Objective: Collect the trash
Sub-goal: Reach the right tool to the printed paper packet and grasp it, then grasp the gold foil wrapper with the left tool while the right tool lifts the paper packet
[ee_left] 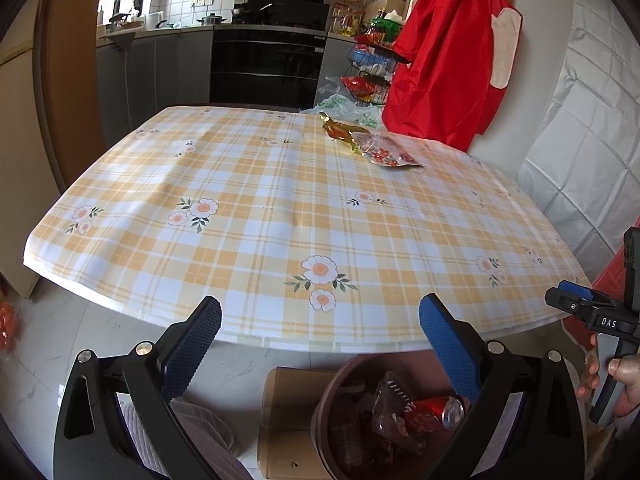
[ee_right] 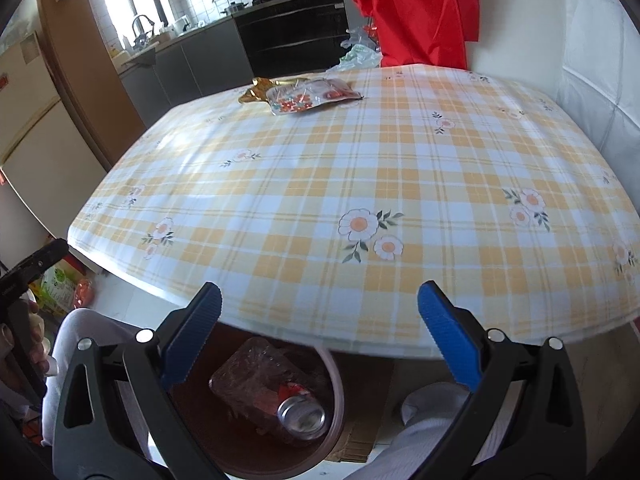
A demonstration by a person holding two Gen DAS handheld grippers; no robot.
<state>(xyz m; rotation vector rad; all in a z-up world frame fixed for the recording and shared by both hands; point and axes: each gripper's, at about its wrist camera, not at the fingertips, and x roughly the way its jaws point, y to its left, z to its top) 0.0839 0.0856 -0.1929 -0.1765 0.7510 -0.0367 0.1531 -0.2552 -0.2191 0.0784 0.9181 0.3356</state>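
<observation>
A clear plastic wrapper with red print (ee_left: 390, 152) and a gold foil wrapper (ee_left: 340, 130) lie at the far side of the checked tablecloth (ee_left: 260, 208). They also show in the right wrist view: the clear wrapper (ee_right: 308, 98) and the gold wrapper (ee_right: 254, 92). A brown trash bin (ee_left: 332, 396) stands on the floor below the near table edge, holding a red can (ee_left: 434, 410) and crumpled plastic. My left gripper (ee_left: 320, 320) is open and empty above the bin. My right gripper (ee_right: 320, 308) is open and empty over the bin (ee_right: 338, 400).
A red apron (ee_left: 444, 52) hangs at the far right by the white wall. Flat cardboard (ee_left: 280, 416) lies under the bin. A wire rack with groceries (ee_left: 368, 72) and kitchen counters stand behind the table. The other gripper (ee_left: 588, 308) shows at the left view's right edge.
</observation>
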